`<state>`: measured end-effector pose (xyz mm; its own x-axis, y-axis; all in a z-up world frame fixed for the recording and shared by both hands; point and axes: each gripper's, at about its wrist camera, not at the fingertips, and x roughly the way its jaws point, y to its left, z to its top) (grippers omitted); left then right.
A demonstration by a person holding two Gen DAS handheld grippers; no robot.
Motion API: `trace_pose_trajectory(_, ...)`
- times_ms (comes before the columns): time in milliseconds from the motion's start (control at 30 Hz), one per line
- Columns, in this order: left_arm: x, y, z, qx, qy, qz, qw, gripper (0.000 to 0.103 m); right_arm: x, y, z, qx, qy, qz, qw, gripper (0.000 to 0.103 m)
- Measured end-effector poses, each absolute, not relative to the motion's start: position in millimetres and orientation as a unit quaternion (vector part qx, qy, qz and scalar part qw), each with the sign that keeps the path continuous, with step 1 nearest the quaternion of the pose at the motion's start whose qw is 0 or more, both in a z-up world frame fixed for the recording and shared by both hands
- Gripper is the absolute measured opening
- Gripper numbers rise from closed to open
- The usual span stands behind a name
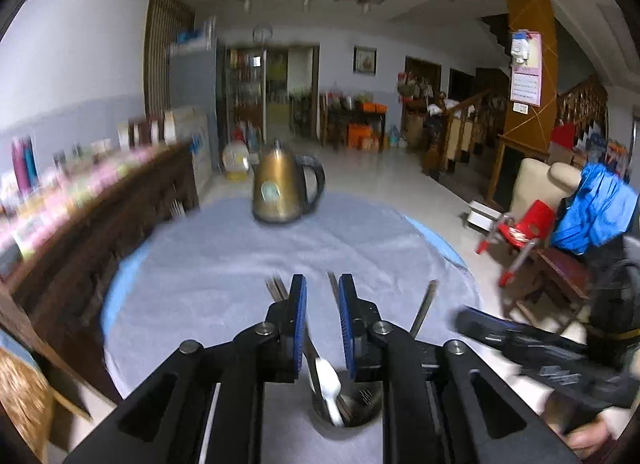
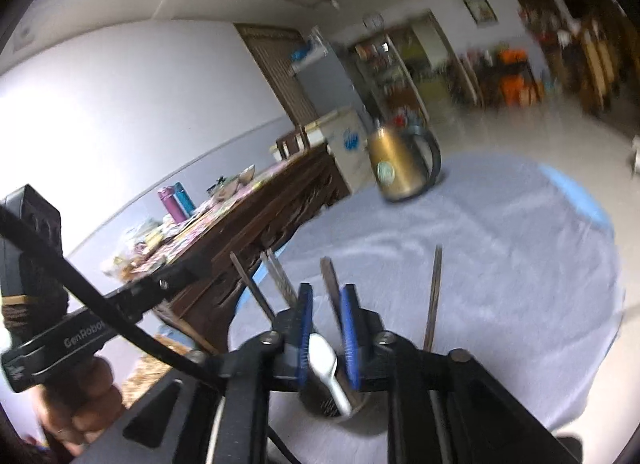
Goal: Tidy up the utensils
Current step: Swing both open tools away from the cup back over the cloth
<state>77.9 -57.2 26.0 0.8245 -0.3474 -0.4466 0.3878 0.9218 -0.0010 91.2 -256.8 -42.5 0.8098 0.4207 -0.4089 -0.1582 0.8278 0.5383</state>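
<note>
I am holding my left gripper (image 1: 322, 292) above a metal utensil cup (image 1: 346, 420) that is standing on the round table with the grey cloth (image 1: 224, 260). Its blue-padded fingers (image 1: 299, 320) are standing a little apart and are pinching nothing. In the cup a white plastic spoon (image 1: 329, 384) is leaning with its bowl upward, and several metal chopsticks (image 1: 425, 308) are sticking up from it; the tines of a fork (image 1: 366, 396) are lying inside.

My right gripper (image 2: 327, 296) is hovering over the same cup (image 2: 336, 404), with its jaws also slightly parted and empty. The white spoon (image 2: 322, 360) is showing between them, lower down. A golden kettle (image 1: 280, 188) is standing at the far side of the table. Both views are blurred.
</note>
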Motion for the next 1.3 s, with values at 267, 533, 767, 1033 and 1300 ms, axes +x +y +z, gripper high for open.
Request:
trace_pose_trajectory(267, 23, -161, 120, 0.046, 0.042, -0.222, 0.973, 0.052, -17, -383, -17, 0.305, 0.17, 0.069, 0.935, 0.025)
trace_pose_trajectory(533, -50, -319, 114, 0.147, 0.012, -0.401, 0.904, 0.06, -101, -485, 6, 0.344, 0.127, -0.076, 0.927, 0.025)
trace_pose_trajectory(767, -60, -364, 100, 0.189, 0.04, -0.414, 0.89, 0.06, -133, -527, -17, 0.39, 0.138, -0.123, 0.902, 0.025)
trace_pose_trajectory(1033, -61, -385, 86, 0.19, 0.094, -0.411, 0.887, 0.06, -145, -531, -29, 0.387, 0.165, -0.132, 0.897, 0.025)
trace_pose_trajectory(1300, -43, -368, 81, 0.179, 0.136, -0.383, 0.896, 0.06, -157, -528, -25, 0.389, 0.164, -0.133, 0.897, 0.025)
